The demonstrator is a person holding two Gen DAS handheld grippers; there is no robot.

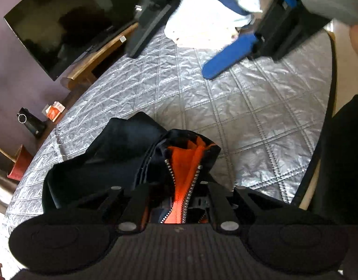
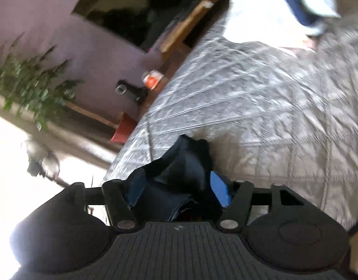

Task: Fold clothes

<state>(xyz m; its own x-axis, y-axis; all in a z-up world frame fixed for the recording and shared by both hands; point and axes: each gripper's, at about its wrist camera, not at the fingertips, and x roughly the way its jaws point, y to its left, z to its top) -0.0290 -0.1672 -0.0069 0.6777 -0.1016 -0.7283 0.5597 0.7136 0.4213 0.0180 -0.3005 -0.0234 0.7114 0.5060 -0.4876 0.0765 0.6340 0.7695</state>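
Note:
A dark navy jacket [image 1: 104, 158] with orange fleece lining [image 1: 186, 163] and a metal zipper lies bunched on the silver quilted bed cover [image 1: 225, 121]. My left gripper [image 1: 179, 186] is shut on it at the zipper opening, and the cloth hides the fingertips. In the right wrist view, dark navy cloth [image 2: 186, 163] stands up between the blue pads [image 2: 219, 191] of my right gripper [image 2: 179, 182], which is shut on it above the bed cover [image 2: 272, 105]. The left wrist view shows that gripper's blue finger [image 1: 228, 56] high at the far right, blurred.
A pile of white and blue clothes [image 1: 202, 23] [image 2: 260, 11] lies at the far end of the bed. A dark TV [image 1: 69, 23] on a wooden stand fills the left wall. A plant [image 2: 32, 81] and red pot [image 2: 123, 128] stand beside the bed. A person's dark leg [image 1: 342, 163] is right.

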